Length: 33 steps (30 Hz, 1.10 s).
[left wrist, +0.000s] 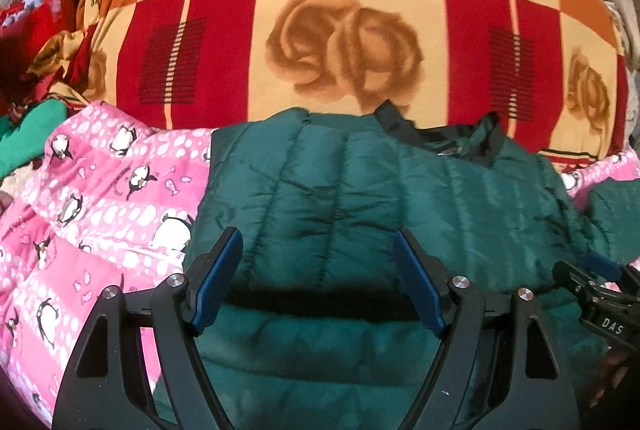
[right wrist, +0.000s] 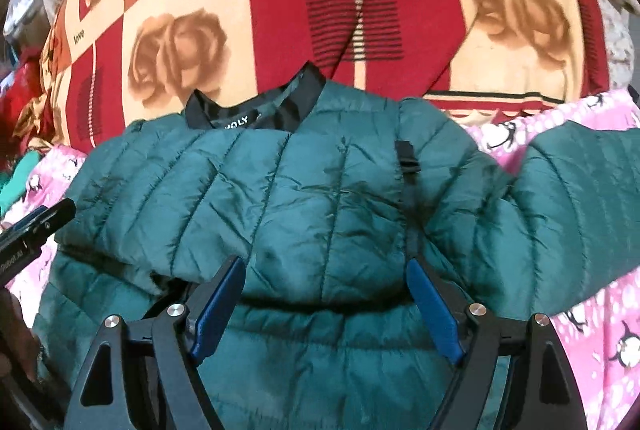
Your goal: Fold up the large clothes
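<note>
A dark green quilted puffer jacket [left wrist: 360, 190] lies spread on the bed, its black collar [right wrist: 256, 110] toward the far side; it fills the right wrist view [right wrist: 300, 198] too. One sleeve [right wrist: 580, 190] reaches out to the right. A black strap with a buckle [right wrist: 406, 166] lies across the chest. My left gripper [left wrist: 318, 242] is open and empty, hovering over the jacket's left part. My right gripper [right wrist: 326, 270] is open and empty over the jacket's middle, near a folded edge. Each gripper shows at the edge of the other's view: the right one [left wrist: 600, 290], the left one [right wrist: 36, 230].
A pink penguin-print quilt [left wrist: 92, 198] lies under the jacket on both sides [right wrist: 592, 310]. Beyond it spreads a red, orange and cream checked blanket with roses [left wrist: 344, 42]. A pile of red and green clothes [left wrist: 36, 78] sits at the far left.
</note>
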### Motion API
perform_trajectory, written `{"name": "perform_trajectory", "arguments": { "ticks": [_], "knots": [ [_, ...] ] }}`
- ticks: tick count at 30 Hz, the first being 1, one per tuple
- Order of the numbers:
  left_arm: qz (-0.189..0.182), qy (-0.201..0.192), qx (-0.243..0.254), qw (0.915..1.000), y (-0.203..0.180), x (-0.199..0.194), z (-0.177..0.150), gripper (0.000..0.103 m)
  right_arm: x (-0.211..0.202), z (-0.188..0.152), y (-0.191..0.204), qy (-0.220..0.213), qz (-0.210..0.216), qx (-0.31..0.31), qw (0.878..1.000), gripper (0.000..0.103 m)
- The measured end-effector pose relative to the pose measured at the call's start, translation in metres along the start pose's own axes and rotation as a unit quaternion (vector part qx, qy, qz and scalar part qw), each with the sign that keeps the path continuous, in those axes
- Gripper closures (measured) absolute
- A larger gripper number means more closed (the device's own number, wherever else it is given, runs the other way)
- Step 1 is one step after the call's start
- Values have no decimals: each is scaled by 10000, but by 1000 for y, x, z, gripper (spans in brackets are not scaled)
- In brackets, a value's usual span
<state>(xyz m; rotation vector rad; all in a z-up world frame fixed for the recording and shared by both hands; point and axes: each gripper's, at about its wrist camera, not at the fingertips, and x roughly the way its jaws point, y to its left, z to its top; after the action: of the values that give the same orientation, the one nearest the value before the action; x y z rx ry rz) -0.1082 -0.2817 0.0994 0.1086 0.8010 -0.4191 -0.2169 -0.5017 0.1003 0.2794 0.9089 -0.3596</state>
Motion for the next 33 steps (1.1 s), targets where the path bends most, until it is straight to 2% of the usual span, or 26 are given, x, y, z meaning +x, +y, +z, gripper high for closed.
{"name": "perform_trajectory", "arguments": {
  "ticks": [4, 9, 15, 25, 33],
  "knots": [
    [-76, -11, 63, 10000, -12, -13, -5, 25, -11, -5, 0, -35, -70, 27, 10000, 17],
    [-17, -55, 169, 9998, -26, -24, -10, 25, -28, -11, -5, -125, -64, 85, 9999, 17],
    [-132, -77, 189, 9997, -40, -36, -17, 25, -45, -16, -11, -217, -120, 57, 9997, 17],
    [-154, -89, 322, 9993, -58, -45, -23, 25, -54, -24, -29, -238, -180, 214, 9993, 17],
    [-221, -65, 463, 9987, -80, -44, -27, 25, -61, -28, -50, -309, -392, 249, 9984, 17]
  ]
}}
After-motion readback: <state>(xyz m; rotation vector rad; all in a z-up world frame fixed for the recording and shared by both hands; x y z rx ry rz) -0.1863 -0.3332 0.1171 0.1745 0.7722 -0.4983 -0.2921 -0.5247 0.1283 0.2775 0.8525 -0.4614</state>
